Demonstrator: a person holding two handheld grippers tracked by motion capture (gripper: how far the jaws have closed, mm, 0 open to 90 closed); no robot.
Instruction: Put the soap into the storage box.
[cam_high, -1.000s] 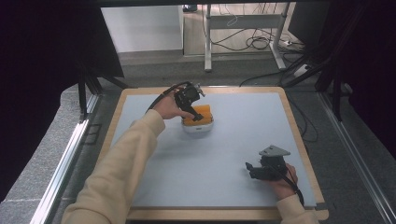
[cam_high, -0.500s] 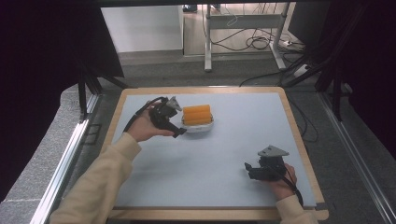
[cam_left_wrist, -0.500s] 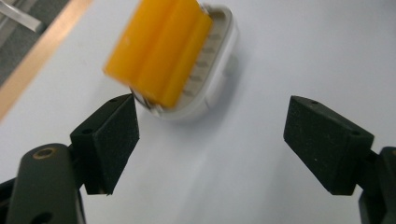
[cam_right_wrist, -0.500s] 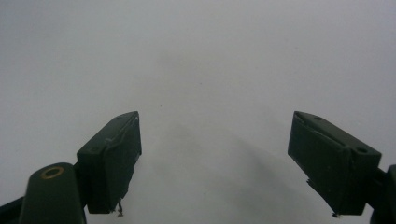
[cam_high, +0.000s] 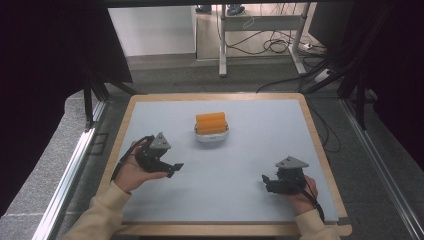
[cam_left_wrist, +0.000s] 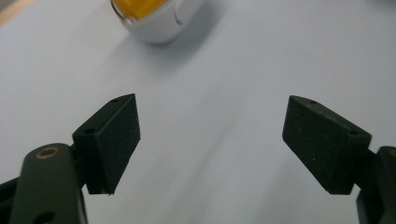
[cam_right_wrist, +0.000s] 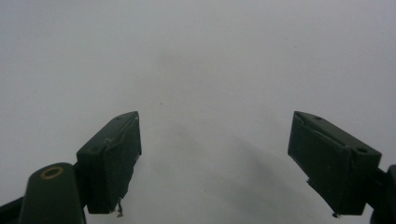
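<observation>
— nearest the camera, the right gripper (cam_high: 272, 180) rests low over the pale table (cam_high: 280, 130), jaws spread wide with nothing between them. what could go wrong from there?

— little on that side, i'd judge. in the right gripper view the pads (cam_right_wrist: 112, 158) frame bare tabletop. the risk sits with the left gripper (cam_high: 172, 169), held just off the near-left part of the table, jaws likewise wide apart and empty.

— and the thing it's pointed toward?

— a white bowl (cam_high: 212, 135) near the middle of the table, a little toward the far side, with an orange block (cam_high: 210, 121) standing up out of it. the left gripper view catches the bowl's rim (cam_left_wrist: 156, 23) at the top edge, well apart from the pads (cam_left_wrist: 114, 140).

— so the hazard?

— if that gripper goes in again, a pad could clip the bowl's rounded wall and skate it across the smooth surface, or tip the block out (it stands well above the rim, so it looks top-heavy to me). a pinch on the curved wall could squirt it free.

— anything in the way?

— nothing between gripper and bowl. the wooden rim of the table (cam_high: 215, 95) bounds it; beyond that, a metal stand (cam_high: 222, 45) and loose cables (cam_high: 270, 45) on the floor, far out of reach.
</observation>
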